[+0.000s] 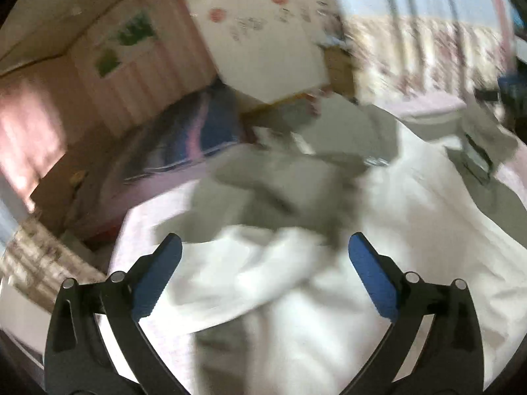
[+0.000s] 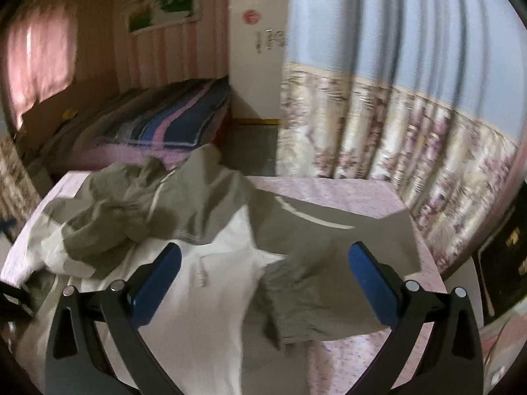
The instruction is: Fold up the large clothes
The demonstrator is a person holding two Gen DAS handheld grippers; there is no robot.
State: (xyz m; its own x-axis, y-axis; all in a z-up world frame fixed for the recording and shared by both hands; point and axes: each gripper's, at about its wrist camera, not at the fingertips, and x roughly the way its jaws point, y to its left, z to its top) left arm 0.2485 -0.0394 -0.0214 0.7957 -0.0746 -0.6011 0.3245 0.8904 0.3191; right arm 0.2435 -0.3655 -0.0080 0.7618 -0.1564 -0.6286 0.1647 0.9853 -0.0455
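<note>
A large jacket, olive-grey outside with a white lining, lies crumpled and spread open on a pink-covered bed. One grey sleeve lies toward the right. My right gripper is open above the white lining and the sleeve, holding nothing. In the blurred left wrist view my left gripper is open over a bunched white fold of the same jacket, with grey fabric beyond.
A second bed with a striped blue and pink blanket stands behind. A flowered curtain hangs at the right of the bed. A white wall panel and pink striped wall are further back.
</note>
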